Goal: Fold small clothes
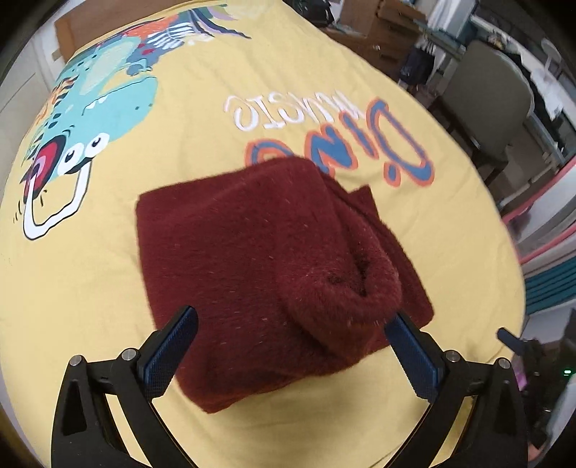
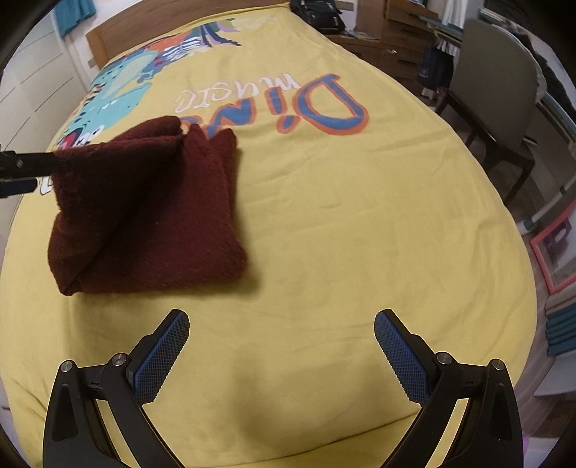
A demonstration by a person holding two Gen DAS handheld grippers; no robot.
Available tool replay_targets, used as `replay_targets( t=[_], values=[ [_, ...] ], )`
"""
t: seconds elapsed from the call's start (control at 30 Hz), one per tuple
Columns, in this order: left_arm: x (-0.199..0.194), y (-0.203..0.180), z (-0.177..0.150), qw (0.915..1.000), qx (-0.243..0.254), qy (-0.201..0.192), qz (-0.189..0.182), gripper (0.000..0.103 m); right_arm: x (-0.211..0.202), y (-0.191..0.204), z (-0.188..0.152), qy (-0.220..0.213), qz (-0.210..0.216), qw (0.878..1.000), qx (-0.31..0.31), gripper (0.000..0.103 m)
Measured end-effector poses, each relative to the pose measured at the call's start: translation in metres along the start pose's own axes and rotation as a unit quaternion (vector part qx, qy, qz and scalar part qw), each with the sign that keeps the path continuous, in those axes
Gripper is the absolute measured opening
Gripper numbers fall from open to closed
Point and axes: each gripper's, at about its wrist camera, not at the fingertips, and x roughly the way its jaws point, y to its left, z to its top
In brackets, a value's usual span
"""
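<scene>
A dark red fuzzy garment (image 1: 234, 252) lies folded into a thick square on the yellow bed cover (image 1: 108, 270). One rolled fold bulges up at its near right side. My left gripper (image 1: 292, 316) hangs over the garment's near edge, open wide. The cloth sits between the blue pads and neither pad presses on it. In the right wrist view the garment (image 2: 151, 216) is at the left, its left corner raised beside the left gripper (image 2: 21, 172). My right gripper (image 2: 281, 316) stands open over bare cover (image 2: 342, 216), well right of the garment, holding nothing.
The cover carries a teal dinosaur print (image 1: 104, 93) and blue-orange lettering (image 2: 324, 108). A grey chair (image 2: 504, 90) and wooden drawers (image 2: 403, 39) stand beyond the bed's right edge. A black bag (image 2: 316, 14) lies at the far end, and a pink-framed picture (image 2: 554, 252) leans at the right.
</scene>
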Motion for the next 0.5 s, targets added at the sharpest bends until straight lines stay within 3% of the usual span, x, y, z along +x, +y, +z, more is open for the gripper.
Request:
replay_targets(
  t=[0.2,0.5],
  values=[
    [-0.036,0.045,0.004,0.9988,-0.033,-0.031,0.018,0.102,-0.012,0.037,0.03,-0.016,0.013,0.999,-0.047,0.103],
    [-0.041,0.123,-0.034,0.9943,-0.1,-0.02,0.028,0.102,-0.021,0.11,0.119,-0.015,0.064,0.993,-0.1,0.103]
  ],
)
